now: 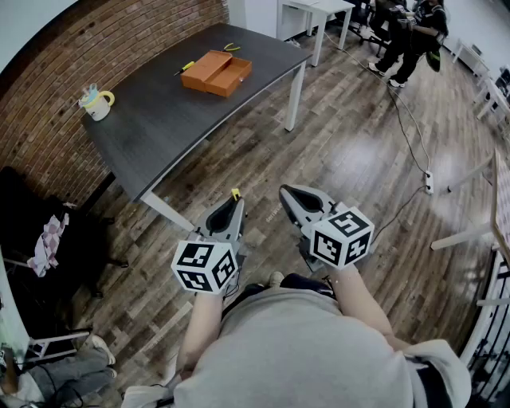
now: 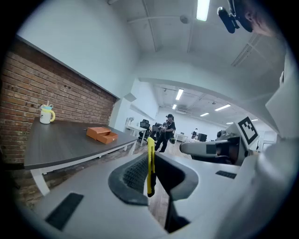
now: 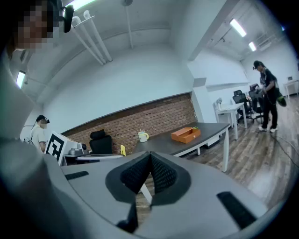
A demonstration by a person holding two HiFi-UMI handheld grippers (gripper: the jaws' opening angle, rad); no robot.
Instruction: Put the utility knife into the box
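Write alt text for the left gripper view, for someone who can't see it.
The left gripper is shut on a yellow utility knife. Beyond, an orange box and a mug sit on a dark table.

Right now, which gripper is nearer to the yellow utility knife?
Left. The left gripper grips the utility knife itself; the right gripper, shut on nothing, sits alongside to its right, not touching it.

**Brick-walled office, plank floor**

A red brick wall [image 1: 119, 48] runs behind a dark grey table [image 1: 159, 135] on white legs. The table stands on a brown wood-plank floor [image 1: 358, 151]. White desks [image 1: 319, 9] stand beyond its far corner. A black chair [image 3: 98, 139] sits against the brick. Strip lights [image 2: 202, 9] glow overhead.
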